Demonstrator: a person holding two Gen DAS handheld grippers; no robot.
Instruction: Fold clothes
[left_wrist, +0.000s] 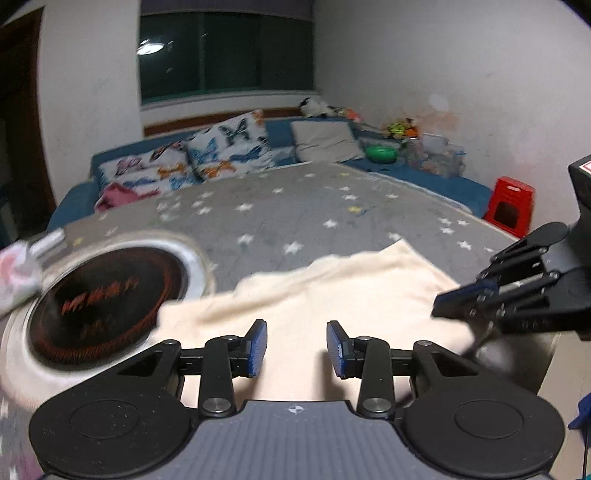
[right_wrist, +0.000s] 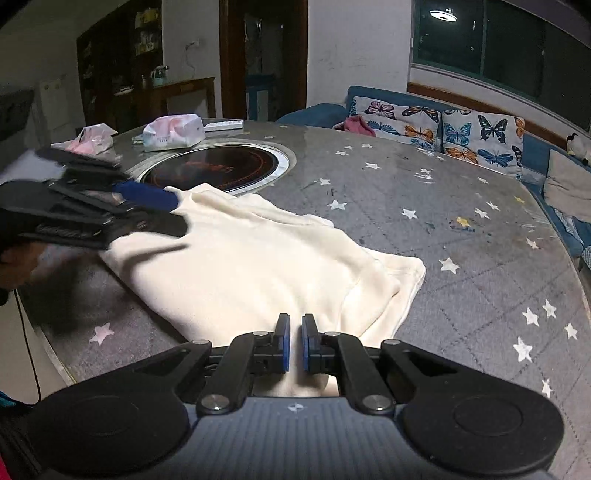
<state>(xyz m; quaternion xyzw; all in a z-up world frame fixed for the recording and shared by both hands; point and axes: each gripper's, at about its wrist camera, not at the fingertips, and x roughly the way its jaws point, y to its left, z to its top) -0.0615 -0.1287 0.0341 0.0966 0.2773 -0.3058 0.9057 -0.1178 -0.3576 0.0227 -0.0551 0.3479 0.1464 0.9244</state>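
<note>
Garment (right_wrist: 258, 266): cream, lies partly folded near the front edge of the counter (right_wrist: 443, 192), one corner just beside the round burner (right_wrist: 218, 170) set in the counter top.
Left tool (left_wrist: 296, 347): spread, pads apart over the cloth, nothing pinched; blurred in the right view, so likely on the move.
Right tool (right_wrist: 294, 341): pressed together at the garment's near hem; cloth sits at the pads, but cannot tell for sure whether any is caught.
Risk, slip: if only a thin edge is nipped, could pull free once lifted, leaving the fold lopsided.
Risk, drag: pulling one-sided while the left tool holds nothing could slide the whole garment toward the counter's front edge and off it.
Risk, bunching: loose layers at the right corner (right_wrist: 402, 273) look uneven; folding over them would probably trap wrinkles.
Risk, snag: far corner could catch on the burner's rim if swept across.
Risk, clutter: tissue pack (right_wrist: 173, 131) by the far left edge, well apart, unlikely to interfere.
</note>
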